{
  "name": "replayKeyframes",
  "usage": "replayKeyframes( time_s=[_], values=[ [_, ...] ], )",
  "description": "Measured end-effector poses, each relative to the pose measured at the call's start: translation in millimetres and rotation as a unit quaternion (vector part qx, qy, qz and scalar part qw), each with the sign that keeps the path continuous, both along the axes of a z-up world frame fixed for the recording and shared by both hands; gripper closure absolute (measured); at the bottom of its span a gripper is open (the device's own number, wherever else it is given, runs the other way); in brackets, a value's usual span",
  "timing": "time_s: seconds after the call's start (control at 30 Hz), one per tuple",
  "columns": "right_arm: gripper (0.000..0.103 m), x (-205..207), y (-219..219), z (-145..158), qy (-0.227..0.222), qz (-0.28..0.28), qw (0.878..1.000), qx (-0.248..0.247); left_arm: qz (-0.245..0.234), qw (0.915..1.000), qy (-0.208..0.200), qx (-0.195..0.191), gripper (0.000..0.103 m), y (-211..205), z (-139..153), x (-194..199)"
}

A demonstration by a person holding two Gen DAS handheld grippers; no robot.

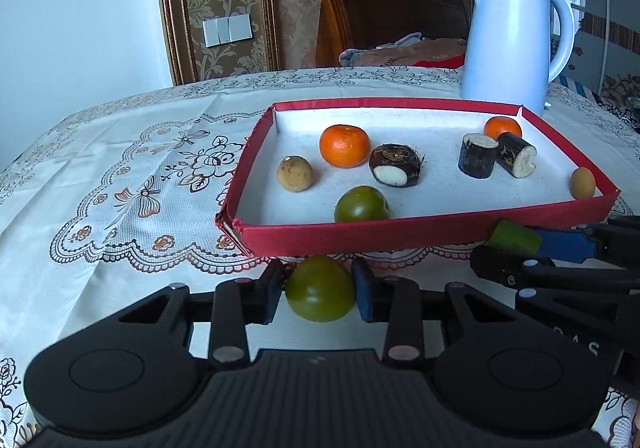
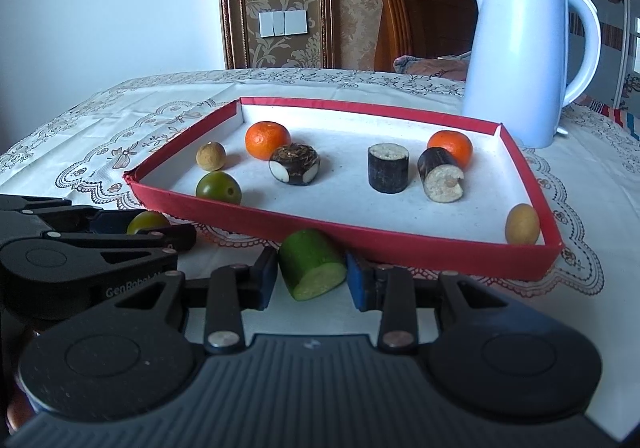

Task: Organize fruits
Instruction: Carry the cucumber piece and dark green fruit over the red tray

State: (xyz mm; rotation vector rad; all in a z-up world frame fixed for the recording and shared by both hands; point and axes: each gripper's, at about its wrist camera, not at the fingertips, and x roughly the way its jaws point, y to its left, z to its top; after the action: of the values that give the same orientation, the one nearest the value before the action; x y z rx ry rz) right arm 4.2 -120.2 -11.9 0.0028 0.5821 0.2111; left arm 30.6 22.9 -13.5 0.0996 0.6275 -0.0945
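A red-rimmed tray point(image 1: 424, 234) point(image 2: 248, 210) holds two oranges point(image 1: 344, 146) point(image 2: 450, 148), a green tomato point(image 1: 361, 205) point(image 2: 218, 187), two longans point(image 1: 294, 174) point(image 2: 522, 224), a dark taro piece point(image 1: 396, 165) point(image 2: 295, 163) and two dark sugarcane pieces point(image 1: 478, 156) point(image 2: 440, 175). My left gripper point(image 1: 320, 290) is shut on a second green tomato point(image 1: 320, 288) point(image 2: 147, 222) in front of the tray's near rim. My right gripper point(image 2: 313, 273) is shut on a green cut cucumber piece point(image 2: 313, 270) point(image 1: 514, 238), also in front of the near rim.
A white kettle point(image 1: 516, 36) point(image 2: 524, 56) stands behind the tray at the right. The table carries a lace-patterned cloth point(image 1: 120, 176). A wooden chair back point(image 1: 384, 12) and a wall stand behind the table. The two grippers sit side by side.
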Motion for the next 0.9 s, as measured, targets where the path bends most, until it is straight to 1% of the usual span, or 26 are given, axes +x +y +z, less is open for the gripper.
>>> replayKeyframes(
  time_s=[0.17, 0.3, 0.5, 0.63, 0.77, 0.9],
  values=[
    [0.068, -3, -1, 1, -0.005, -0.003, 1.000, 0.003, -0.001, 1.0000, -0.004, 0.004, 0.069, 0, 1, -2],
    [0.068, -8, -4, 2, -0.012, -0.004, 1.000, 0.005, -0.010, 0.9999, -0.006, -0.004, 0.069, 2, 3, -8],
    [0.068, -21, -10, 6, -0.035, -0.012, 0.999, 0.010, -0.008, 0.9996, -0.029, -0.004, 0.069, 1, 10, -20],
    [0.068, -25, -15, 8, -0.042, -0.021, 0.999, 0.016, -0.005, 0.9994, -0.032, -0.007, 0.069, 0, 13, -20],
    [0.068, -29, -20, 16, -0.062, -0.035, 0.997, 0.013, -0.004, 0.9991, -0.038, -0.018, 0.069, 0, 22, -19],
    [0.068, -29, -26, 27, -0.081, -0.047, 0.996, 0.009, -0.007, 0.9990, -0.040, -0.022, 0.069, -8, 29, -13]
  ],
)
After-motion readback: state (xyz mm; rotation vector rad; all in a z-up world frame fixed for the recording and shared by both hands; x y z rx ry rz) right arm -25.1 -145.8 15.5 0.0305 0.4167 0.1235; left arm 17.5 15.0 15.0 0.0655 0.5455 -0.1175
